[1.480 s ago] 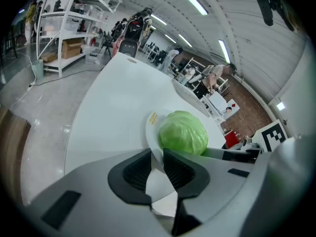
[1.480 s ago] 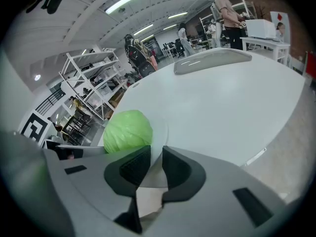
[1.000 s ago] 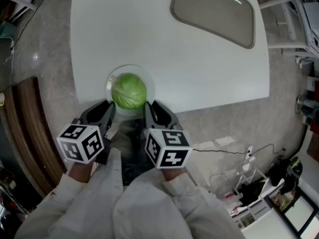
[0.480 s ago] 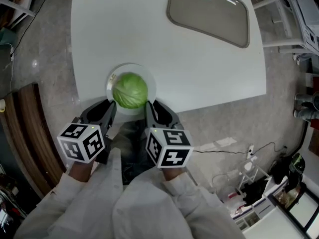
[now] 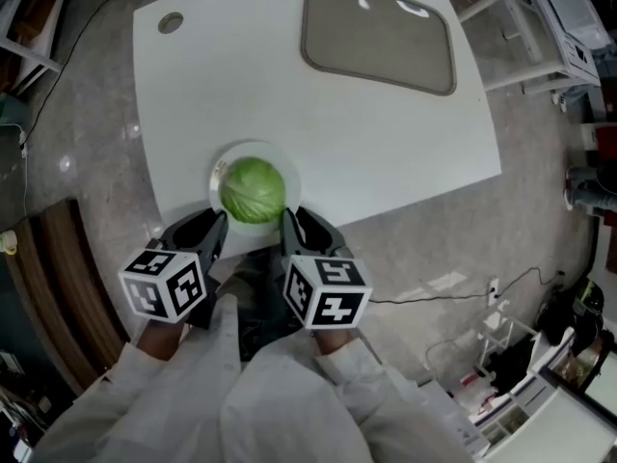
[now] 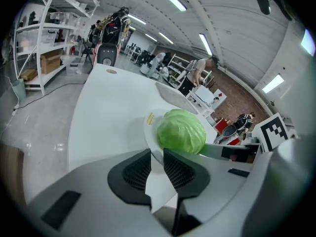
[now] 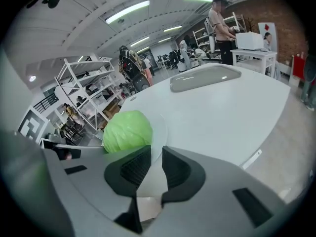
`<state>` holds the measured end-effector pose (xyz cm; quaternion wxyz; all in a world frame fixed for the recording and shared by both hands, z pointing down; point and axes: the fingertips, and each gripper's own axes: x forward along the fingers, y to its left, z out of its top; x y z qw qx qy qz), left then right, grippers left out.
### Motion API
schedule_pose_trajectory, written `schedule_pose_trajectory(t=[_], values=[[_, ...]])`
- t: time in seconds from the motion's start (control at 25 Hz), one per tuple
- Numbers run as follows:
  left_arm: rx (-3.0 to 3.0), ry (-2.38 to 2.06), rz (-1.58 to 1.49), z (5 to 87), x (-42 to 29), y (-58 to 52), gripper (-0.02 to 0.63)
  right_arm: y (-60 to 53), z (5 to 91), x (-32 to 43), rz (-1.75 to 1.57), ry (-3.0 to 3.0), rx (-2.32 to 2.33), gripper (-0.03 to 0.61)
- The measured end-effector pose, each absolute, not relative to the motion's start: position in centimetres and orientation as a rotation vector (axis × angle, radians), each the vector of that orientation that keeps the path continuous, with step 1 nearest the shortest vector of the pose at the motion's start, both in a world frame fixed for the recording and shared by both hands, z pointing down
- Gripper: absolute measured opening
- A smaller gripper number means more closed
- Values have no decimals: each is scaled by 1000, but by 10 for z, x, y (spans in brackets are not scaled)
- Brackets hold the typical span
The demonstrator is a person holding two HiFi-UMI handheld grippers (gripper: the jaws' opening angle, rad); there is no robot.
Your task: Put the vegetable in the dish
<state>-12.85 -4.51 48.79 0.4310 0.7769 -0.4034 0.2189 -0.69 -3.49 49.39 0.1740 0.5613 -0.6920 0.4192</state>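
A round green cabbage (image 5: 253,189) (image 6: 181,131) (image 7: 127,131) sits in a white dish (image 5: 217,167) (image 6: 149,125) (image 7: 159,132) at the near edge of the white table (image 5: 366,133). My left gripper (image 5: 218,222) (image 6: 157,157) is at the dish's near-left rim, and the jaws stand nearly together with the white rim running in between them. My right gripper (image 5: 288,218) (image 7: 156,157) does the same at the near-right rim. The cabbage lies just beyond and between the two grippers.
A grey recessed tray (image 5: 378,35) lies at the table's far side and a round grommet hole (image 5: 171,22) at the far left corner. A dark wooden piece (image 5: 58,287) stands on the floor to the left. Cables (image 5: 453,283) and clutter lie to the right.
The head view has shifted, so the table shows lower and more of its far edge is in view. Both grippers, the dish and the cabbage keep the same places relative to each other.
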Motion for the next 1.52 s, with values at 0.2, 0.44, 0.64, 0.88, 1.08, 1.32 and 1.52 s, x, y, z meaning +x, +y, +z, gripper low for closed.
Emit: schedule_pose_trajectory(t=[0.2,0.44,0.64,0.88,1.08,1.32,1.52], values=[[1958,-989,561,483,-122,-52,83,-38,489,-1,1198,-1959,1634,79],[1977,-958,571,476,-104,-63,83,-47,485,17,1235,-1956,1667,79],[1985,-963,563,470,-86,-90,83,-75,477,35,1216,-1981,1671,80],[1994,-995,549,465,-49,-127,83,-114,472,73,1178,-2010,1649,80],[2004,-1009,541,459,-18,-164,83,-152,470,103,1195,-2014,1639,80],[1991,-1007,526,451,21,-212,83,-200,461,142,1201,-2013,1638,80],[1998,-1005,530,451,52,-251,83,-237,463,174,1227,-2002,1653,80]])
